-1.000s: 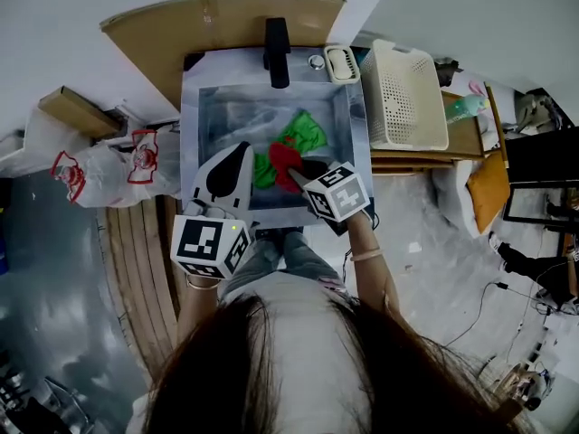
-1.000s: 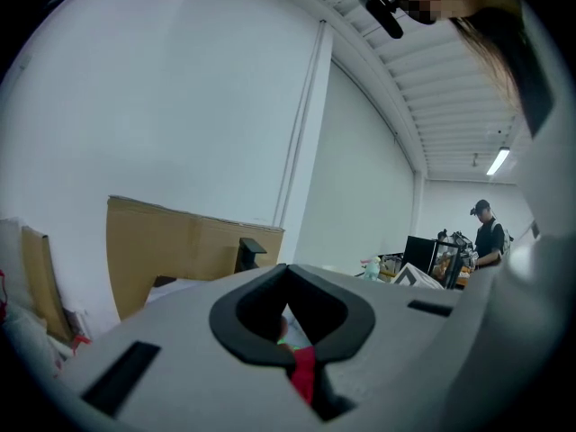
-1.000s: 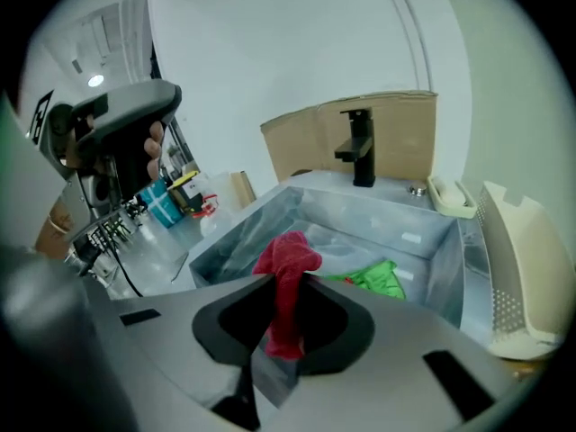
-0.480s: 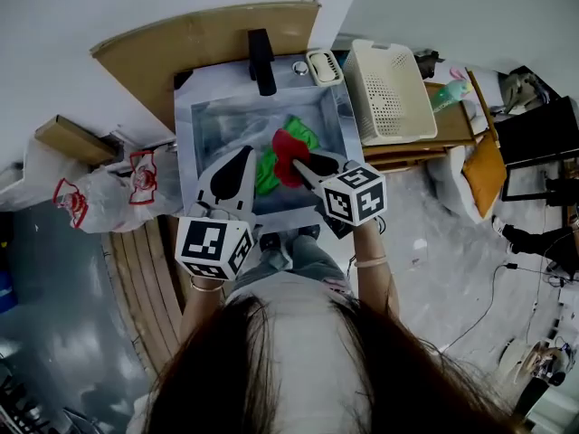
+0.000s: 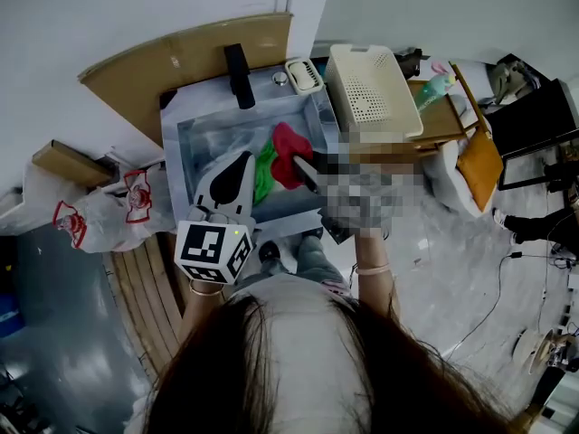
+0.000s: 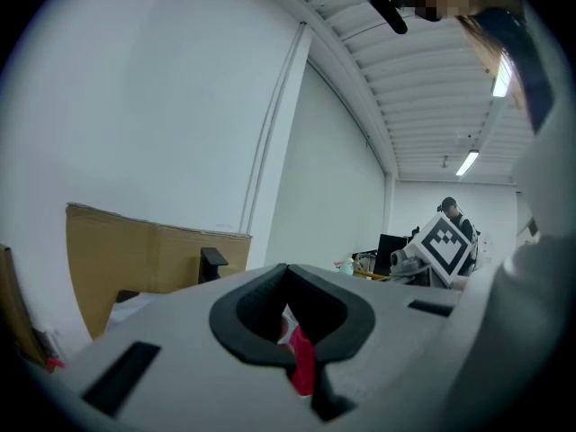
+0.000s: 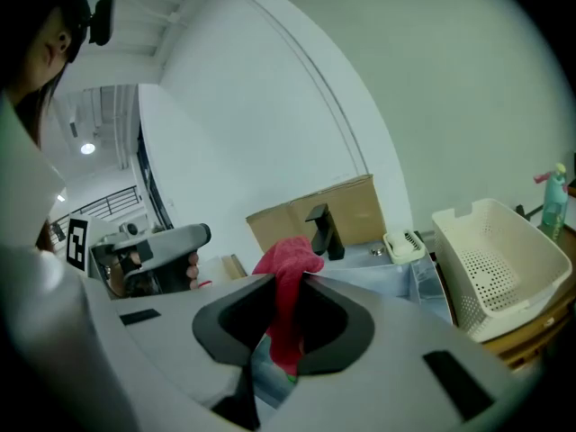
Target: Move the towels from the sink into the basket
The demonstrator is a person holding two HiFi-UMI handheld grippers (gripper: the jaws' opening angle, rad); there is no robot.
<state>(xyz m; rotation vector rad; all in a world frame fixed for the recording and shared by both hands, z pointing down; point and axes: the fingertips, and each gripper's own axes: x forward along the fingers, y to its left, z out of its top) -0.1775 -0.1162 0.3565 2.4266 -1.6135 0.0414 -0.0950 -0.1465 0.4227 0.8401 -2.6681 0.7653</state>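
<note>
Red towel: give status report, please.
Right gripper shut on red towel, above sink. Left gripper shut, empty. Green towel lies in sink. Basket beside sink.

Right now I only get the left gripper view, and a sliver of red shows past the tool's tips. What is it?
Observer: Likely the red towel, pinched in the right tool and held up over the sink.
Operator: Anything else in that sink?
Observer: A green towel lies in it.
Operator: And the basket?
Observer: The white basket stands right of the sink; nothing shows inside it.
</note>
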